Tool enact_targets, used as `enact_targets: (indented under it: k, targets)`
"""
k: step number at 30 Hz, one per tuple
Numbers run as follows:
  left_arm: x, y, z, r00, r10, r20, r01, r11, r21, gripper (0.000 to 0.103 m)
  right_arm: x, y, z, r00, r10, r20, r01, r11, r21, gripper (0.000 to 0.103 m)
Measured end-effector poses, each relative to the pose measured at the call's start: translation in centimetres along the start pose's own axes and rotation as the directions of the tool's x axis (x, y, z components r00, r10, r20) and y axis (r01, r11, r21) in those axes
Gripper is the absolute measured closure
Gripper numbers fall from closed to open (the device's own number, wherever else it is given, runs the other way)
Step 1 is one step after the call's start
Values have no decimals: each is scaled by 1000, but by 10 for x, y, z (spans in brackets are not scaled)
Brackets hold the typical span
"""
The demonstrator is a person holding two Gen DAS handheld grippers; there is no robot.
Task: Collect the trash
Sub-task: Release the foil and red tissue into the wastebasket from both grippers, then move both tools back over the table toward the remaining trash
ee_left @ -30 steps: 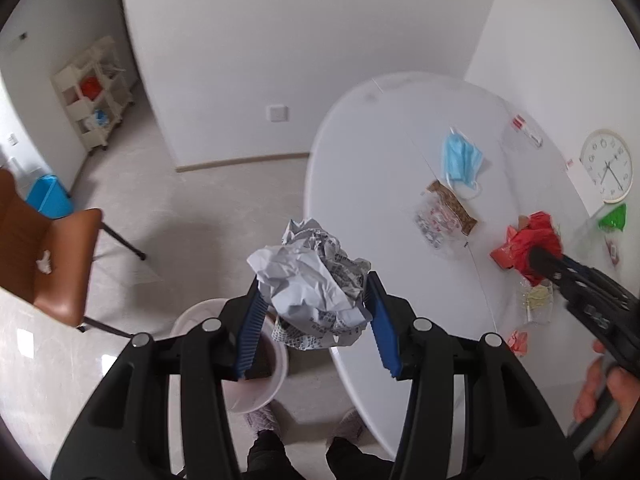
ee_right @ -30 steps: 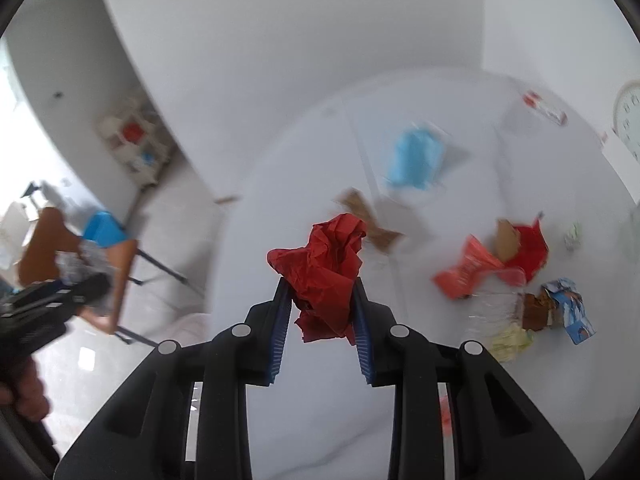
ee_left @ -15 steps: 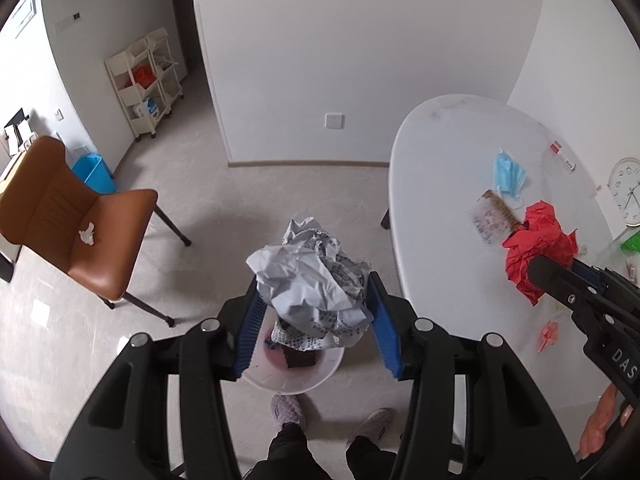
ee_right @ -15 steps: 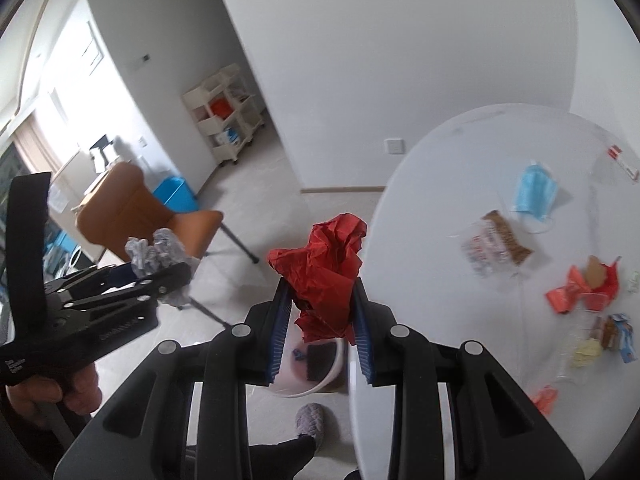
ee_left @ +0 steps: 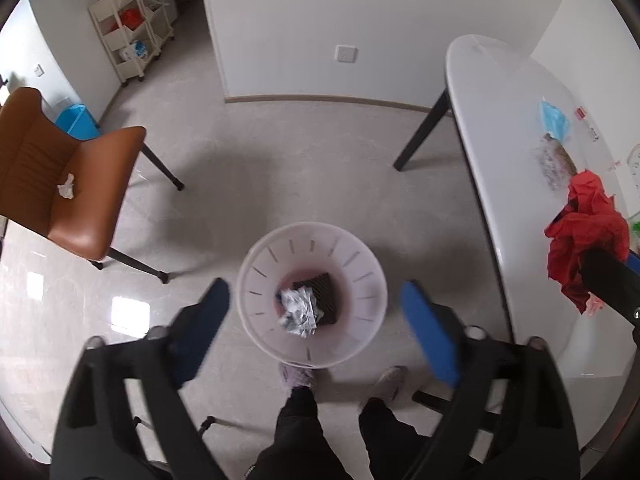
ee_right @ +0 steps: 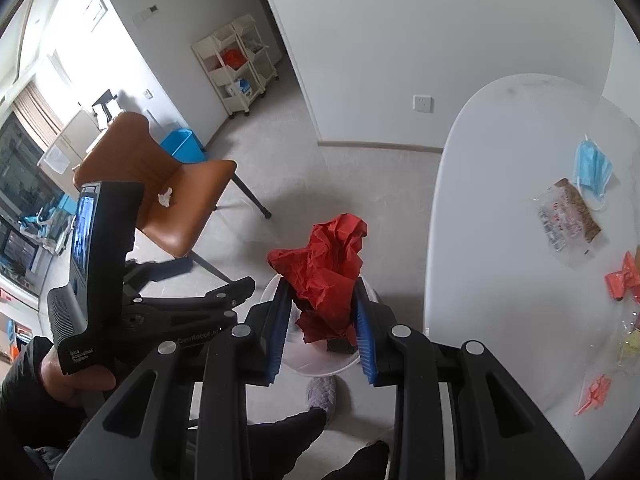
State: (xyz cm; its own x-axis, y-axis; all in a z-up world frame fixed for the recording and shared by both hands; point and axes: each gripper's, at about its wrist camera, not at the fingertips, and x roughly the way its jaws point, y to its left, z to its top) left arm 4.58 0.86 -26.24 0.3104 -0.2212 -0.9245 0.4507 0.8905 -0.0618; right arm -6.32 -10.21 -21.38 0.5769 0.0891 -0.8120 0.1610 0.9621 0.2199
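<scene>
So the crumpled grey paper wad (ee_left: 298, 311) sits inside the round white slotted bin (ee_left: 256, 280), left gripper (ee_left: 316, 332) jaws just sprung wide above it. Right gripper (ee_right: 322, 320) at 3 o'clock pinches wrinkly red paper (ee_right: 324, 272).

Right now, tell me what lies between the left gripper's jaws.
Nothing is gripped: the left gripper has just opened. In the left wrist view, the white bin shows between its jaws, crumpled paper inside.

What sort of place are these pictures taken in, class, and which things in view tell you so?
Probably a room in a home or small office, not a kitchen or workshop. It has a white oval table strewn with litter, a brown chair, a cream storage trolley, and a white wastebasket on the floor.
</scene>
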Motion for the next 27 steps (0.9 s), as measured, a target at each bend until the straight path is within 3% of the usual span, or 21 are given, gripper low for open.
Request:
enact_targets:
  k: [6, 10, 15, 17, 19, 21, 27]
  targets:
    - [-8, 21, 5, 1000, -12, 17, 12, 1000, -23, 14, 17, 14, 4, 1000, -3, -15, 3, 1000, -14, 71]
    - [-23, 41, 8, 999, 33, 43, -31, 999, -43, 9, 37, 20, 4, 999, 11, -31, -12, 1000, -28, 71]
    - [-44, 63, 7, 993, 90, 80, -85, 994, -61, 8, 92, 29, -1, 994, 35, -107, -41, 998, -54, 70]
    - [-49, 72, 7, 992, 98, 79, -92, 993, -79, 8, 115, 32, -6, 989, 38, -140, -47, 997, -60, 61]
    - [-52, 80, 7, 992, 102, 80, -94, 991, -99, 8, 139, 36, -11, 982, 50, -183, -60, 997, -50, 38]
    - [-54, 86, 7, 990, 113, 81, -104, 989, -105, 8, 154, 37, -17, 978, 44, -203, -48, 999, -15, 22]
    - [-58, 88, 9, 990, 115, 80, -106, 988, -109, 8, 151, 30, -14, 977, 27, -211, -15, 998, 60, 13]
